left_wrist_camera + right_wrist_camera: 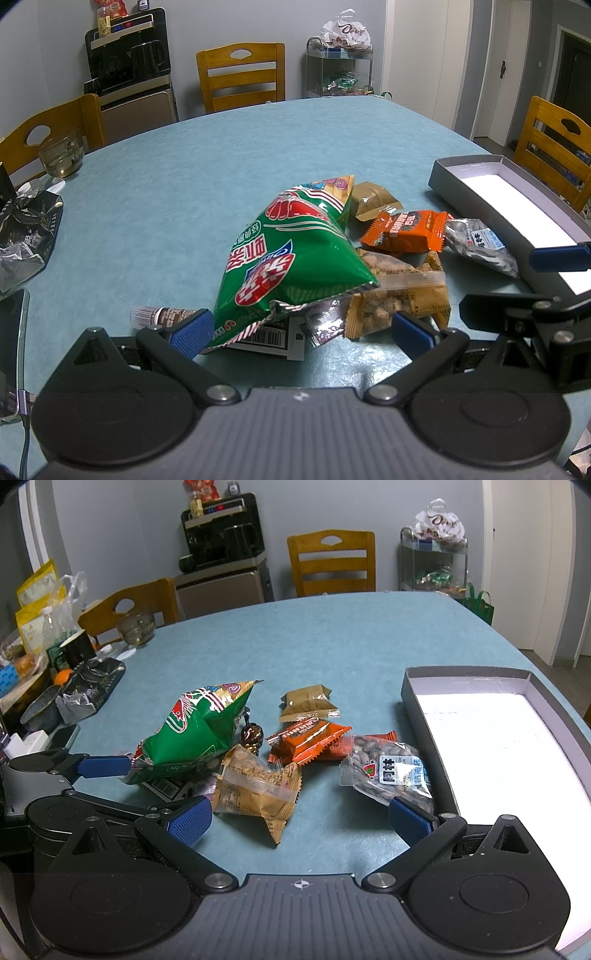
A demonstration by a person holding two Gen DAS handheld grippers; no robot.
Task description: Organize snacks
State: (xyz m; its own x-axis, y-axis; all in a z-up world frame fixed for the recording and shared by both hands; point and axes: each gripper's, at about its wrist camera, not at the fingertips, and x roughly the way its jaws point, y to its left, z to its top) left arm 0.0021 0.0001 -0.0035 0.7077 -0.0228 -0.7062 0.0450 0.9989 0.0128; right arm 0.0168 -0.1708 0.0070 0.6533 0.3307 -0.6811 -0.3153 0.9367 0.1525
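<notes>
Both claws hung wide open, gripping nothing. Left claw (301, 330) straddled the green chip bag (295, 258) in the mid-desk snack pile, so pickup looked underway; next it'd need clamping, then carrying right to the grey box (480, 738).

Green crisp bag (295, 254) with red-white lettering, orange wrapper (308, 740), tan packet (308, 700), teal tablecloth (221, 155), grey-walled box (476, 720)

The green snack bag (291, 258) is glossy crinkled foil with a silvery inner lining. The seed packet (391, 771) is clear shiny plastic. The grey box (413, 701) looks like matt cardboard, white inside. The worktop (221, 166) has a matt, faintly mottled blue cover. The chairs (242, 75) are varnished wood. Gripper pads (190, 821) are textured blue rubber.
</notes>
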